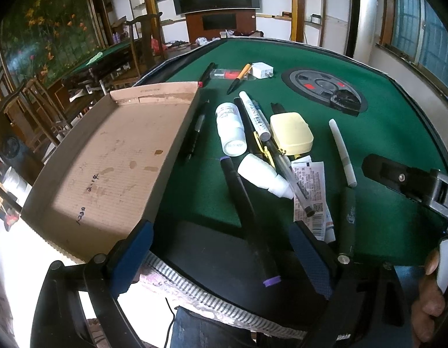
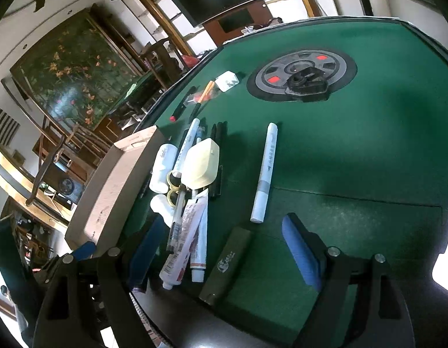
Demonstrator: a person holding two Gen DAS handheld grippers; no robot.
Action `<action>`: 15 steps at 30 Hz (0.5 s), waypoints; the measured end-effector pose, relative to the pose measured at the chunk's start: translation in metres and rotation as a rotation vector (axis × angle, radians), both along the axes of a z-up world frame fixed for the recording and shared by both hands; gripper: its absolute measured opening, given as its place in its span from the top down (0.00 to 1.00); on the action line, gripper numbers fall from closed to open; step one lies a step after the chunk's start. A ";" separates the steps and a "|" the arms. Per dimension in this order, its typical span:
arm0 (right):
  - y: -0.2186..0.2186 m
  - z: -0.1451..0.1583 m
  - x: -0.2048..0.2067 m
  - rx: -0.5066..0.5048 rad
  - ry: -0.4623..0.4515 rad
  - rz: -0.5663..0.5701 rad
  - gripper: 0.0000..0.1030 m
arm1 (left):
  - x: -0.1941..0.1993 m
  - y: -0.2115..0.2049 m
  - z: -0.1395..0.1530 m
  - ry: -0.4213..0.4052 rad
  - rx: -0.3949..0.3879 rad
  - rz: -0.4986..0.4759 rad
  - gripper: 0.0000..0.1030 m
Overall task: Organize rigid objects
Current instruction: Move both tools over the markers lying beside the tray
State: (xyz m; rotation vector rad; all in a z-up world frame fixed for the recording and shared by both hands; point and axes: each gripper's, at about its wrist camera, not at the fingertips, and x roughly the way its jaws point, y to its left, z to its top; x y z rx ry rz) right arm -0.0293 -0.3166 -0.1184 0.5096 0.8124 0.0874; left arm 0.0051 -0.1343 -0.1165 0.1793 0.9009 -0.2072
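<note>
A shallow cardboard box [image 1: 108, 159] stands open on the left of the green table [image 1: 383, 133]. Beside it lies a pile: a white bottle [image 1: 231, 129], a paint marker [image 1: 254, 114], a pale yellow case [image 1: 292, 133], a white dropper bottle [image 1: 264, 178] and a clear pen [image 1: 293, 182]. A black marker with a purple cap [image 1: 247, 217] runs toward my left gripper [image 1: 221, 261], which is open over the table's near edge. My right gripper [image 2: 224, 250] is open too, its blue pads either side of a dark green pen case [image 2: 228, 264]. A white marker [image 2: 264, 174] lies just beyond.
A printed receipt [image 1: 309, 197] and a tube [image 2: 199, 246] lie in the pile. An orange pen [image 1: 240, 78], a black pen [image 1: 195, 133] and a white charger [image 1: 261, 70] sit farther back. A round grey hub [image 2: 302, 75] marks the table's middle. A hand [image 1: 429, 298] shows at lower right.
</note>
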 end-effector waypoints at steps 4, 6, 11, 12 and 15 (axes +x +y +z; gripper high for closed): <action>-0.005 0.004 0.004 0.019 0.012 -0.009 0.19 | 0.004 0.004 0.007 0.002 -0.042 0.005 0.08; -0.009 0.009 0.002 0.016 -0.013 -0.019 0.19 | 0.008 0.003 0.005 0.011 -0.043 -0.002 0.08; -0.017 -0.002 0.007 0.045 0.020 -0.039 0.22 | 0.014 0.004 0.001 0.052 -0.067 -0.025 0.16; -0.018 -0.002 0.007 0.048 0.019 -0.045 0.23 | 0.016 0.006 0.000 0.062 -0.077 -0.022 0.16; -0.020 0.001 0.010 0.018 0.010 -0.059 0.23 | 0.021 0.007 -0.004 0.093 -0.093 -0.022 0.16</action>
